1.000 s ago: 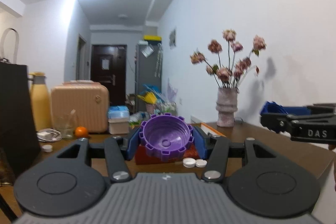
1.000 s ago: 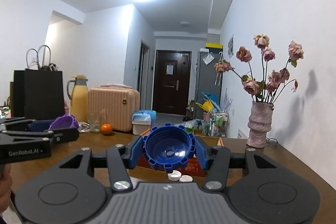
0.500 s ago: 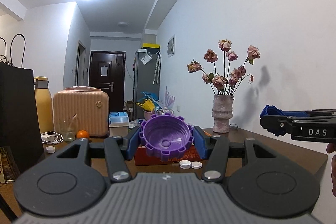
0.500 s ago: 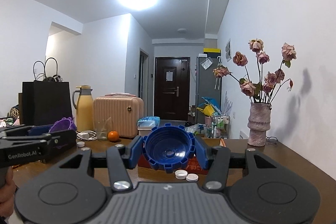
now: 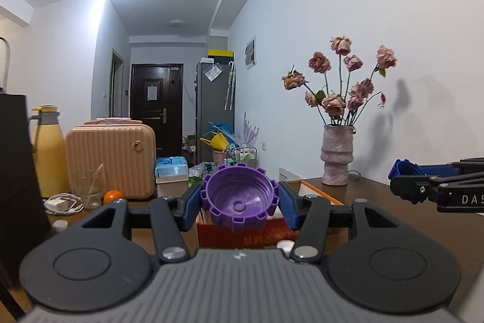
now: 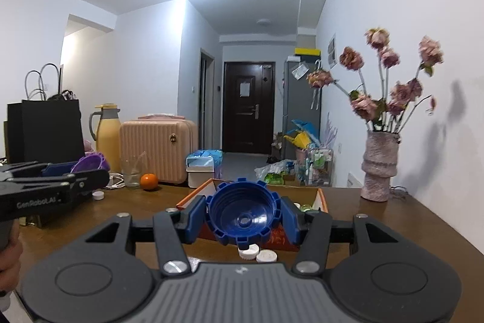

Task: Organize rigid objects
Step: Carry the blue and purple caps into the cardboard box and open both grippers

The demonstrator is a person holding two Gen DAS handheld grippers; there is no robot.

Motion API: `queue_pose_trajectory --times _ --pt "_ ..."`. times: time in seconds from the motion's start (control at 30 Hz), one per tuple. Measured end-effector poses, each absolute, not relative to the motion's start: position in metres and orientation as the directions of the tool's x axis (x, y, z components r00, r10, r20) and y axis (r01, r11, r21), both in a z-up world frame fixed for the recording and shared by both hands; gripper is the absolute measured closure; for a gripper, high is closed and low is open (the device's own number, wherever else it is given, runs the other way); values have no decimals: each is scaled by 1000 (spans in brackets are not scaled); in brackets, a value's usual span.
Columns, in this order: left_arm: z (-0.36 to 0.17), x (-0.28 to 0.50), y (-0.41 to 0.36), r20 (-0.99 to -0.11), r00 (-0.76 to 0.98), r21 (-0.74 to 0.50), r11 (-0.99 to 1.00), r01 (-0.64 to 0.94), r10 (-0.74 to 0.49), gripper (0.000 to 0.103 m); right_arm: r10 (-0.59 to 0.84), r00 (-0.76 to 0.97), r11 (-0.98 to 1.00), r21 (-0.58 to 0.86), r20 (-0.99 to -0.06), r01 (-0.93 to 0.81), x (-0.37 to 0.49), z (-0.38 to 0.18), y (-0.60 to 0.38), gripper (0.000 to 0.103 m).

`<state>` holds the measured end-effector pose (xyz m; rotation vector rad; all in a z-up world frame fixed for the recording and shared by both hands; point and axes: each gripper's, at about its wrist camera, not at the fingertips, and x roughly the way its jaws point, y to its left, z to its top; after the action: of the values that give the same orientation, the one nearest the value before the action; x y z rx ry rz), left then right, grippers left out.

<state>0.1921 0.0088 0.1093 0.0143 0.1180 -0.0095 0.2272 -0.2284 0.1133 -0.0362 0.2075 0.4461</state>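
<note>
Both grippers were clamped on big notched bottle caps as I watched from my end: my left gripper [image 5: 240, 202] held a purple cap [image 5: 239, 197] between its blue pads, hollow side facing the camera, and my right gripper [image 6: 245, 217] held a blue cap [image 6: 243, 215] the same way. Each cap sat raised above the brown table [image 6: 378, 220], in front of an open red-and-orange box [image 6: 320, 197] that stood near the middle of the tabletop. From the right view I could see the left gripper off to the left with its purple cap poking out, and part of a hand [image 6: 9, 259] wrapped round its handle. From the left view the right gripper [image 5: 405, 171] reached in from the right edge, well apart from the left one. Along the back of the table stood a black paper bag [image 6: 45, 129], a peach ribbed case [image 6: 157, 153], a yellow jug [image 6: 107, 135] and, by the wall on the right, a pink vase [image 6: 379, 168] of dried roses. Nearer the case were a drinking glass [image 6: 131, 170] and, just beside it, an orange [image 6: 149, 181]. Two small white caps [image 6: 257, 253] lay on the table just below the blue cap, and another white cap [image 6: 98, 195] lay near the left gripper.
</note>
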Motion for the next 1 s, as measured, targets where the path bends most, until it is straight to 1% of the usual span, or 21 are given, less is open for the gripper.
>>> queue_pose_trajectory --times 0.13,0.27,0.43,0.47,0.6,0.7,0.77,0.83,0.93,1.0 --pt "116 254 16 -161 986 4 999 43 -42 49 448 861 890 31 -241 -454 285 117 -221 51" --pt "123 317 22 -184 981 17 998 62 -58 49 450 850 882 -14 -274 -471 337 118 -207 51" --pt "117 405 32 -302 940 -66 987 143 -157 49 452 814 870 -19 -366 -492 416 113 -190 51" --pt "113 425 32 -336 924 -68 983 171 -184 49 452 802 867 -20 -391 -498 430 110 -187 51" --pt "89 484 31 -446 871 -81 978 192 -208 49 440 758 853 -39 -482 -521 483 92 -168 51" --pt "65 512 30 -508 833 -82 975 206 -219 49 451 704 842 -1 -548 -540 519 77 -156 51" --pt "46 523 29 -543 808 -83 972 219 -228 49 445 673 840 15 -590 -542 540 64 -150 51" --pt "29 532 32 -564 799 -78 977 200 -209 49 443 639 837 36 -629 -546 558 49 -147 51" --pt "10 542 40 -607 755 -126 968 215 -246 49 434 612 849 73 -661 -523 575 25 -149 51" --pt "1 545 41 -619 747 -111 969 223 -243 48 437 584 851 105 -684 -514 585 11 -152 51"
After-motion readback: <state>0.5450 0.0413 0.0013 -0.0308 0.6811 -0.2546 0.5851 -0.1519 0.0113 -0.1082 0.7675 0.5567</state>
